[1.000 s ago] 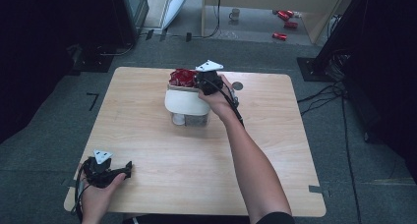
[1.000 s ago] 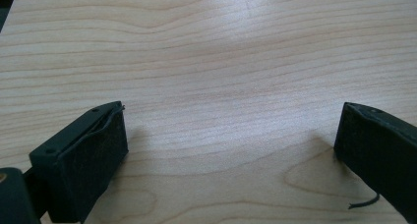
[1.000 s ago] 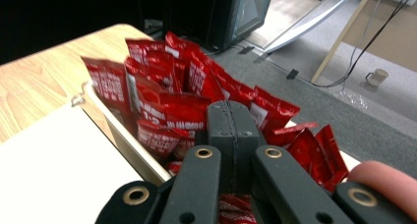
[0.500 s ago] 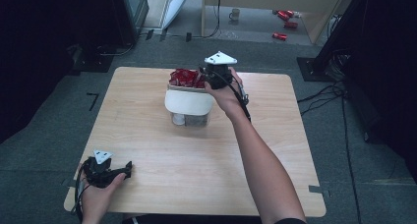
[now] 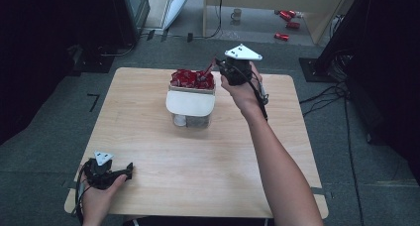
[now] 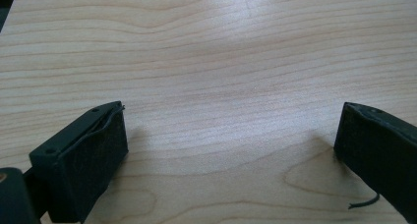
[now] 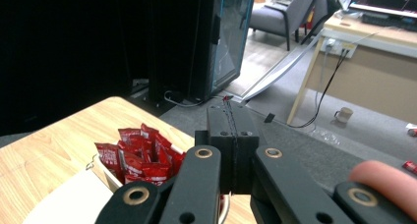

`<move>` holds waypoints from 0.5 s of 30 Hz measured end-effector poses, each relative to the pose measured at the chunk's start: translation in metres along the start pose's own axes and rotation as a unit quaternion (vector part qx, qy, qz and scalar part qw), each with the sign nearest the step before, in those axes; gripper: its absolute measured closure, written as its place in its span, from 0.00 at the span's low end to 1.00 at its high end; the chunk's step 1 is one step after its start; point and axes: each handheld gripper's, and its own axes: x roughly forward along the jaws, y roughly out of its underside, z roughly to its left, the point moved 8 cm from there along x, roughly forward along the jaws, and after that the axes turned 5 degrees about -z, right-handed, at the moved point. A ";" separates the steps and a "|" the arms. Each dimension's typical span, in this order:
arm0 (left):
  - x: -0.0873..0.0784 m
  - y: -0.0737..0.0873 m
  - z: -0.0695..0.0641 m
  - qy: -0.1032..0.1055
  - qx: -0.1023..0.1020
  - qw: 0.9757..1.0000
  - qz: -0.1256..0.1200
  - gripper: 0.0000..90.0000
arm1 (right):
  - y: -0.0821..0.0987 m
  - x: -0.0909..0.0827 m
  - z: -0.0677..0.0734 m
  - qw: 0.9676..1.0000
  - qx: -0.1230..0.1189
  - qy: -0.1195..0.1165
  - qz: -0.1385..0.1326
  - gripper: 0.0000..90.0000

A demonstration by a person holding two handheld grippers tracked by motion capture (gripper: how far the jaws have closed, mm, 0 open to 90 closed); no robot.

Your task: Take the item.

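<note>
A white box (image 5: 190, 103) with a clear lower part stands mid-table, packed with several red packets (image 5: 192, 79). My right gripper (image 5: 218, 65) hangs above the box's back right corner, raised off the packets. Its jaws are pressed together, and a thin red packet (image 5: 213, 64) is pinched edge-on at the tips. The right gripper view has the closed gripper (image 7: 230, 108) with a red sliver (image 7: 227, 98) at its tip, above the packets (image 7: 140, 155). My left gripper (image 5: 128, 170) rests on the table's front left corner. It stands open (image 6: 231, 150) over bare wood.
The wooden table (image 5: 148, 151) stands on grey floor. Beyond its far edge are a dark cabinet (image 7: 206, 42), cables, a mug (image 5: 237, 14) and red cans (image 5: 289, 25) on the floor. Black stands sit right of the table.
My right gripper has lifted from the top of the box and drawn back toward the far right, with a red packet at its tips. The left gripper has stayed put.
</note>
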 end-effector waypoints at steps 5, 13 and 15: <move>0.000 0.000 0.000 -0.003 -0.001 1.000 -0.001 0.00 | -0.012 -0.016 -0.005 1.000 -0.004 0.006 -0.011 1.00; 0.000 0.000 -0.001 -0.002 -0.004 1.000 -0.001 0.00 | -0.026 -0.041 -0.018 0.999 -0.011 0.019 -0.025 1.00; 0.000 0.000 -0.001 -0.002 -0.004 1.000 -0.001 0.00 | -0.026 -0.045 -0.022 0.999 -0.013 0.025 -0.022 1.00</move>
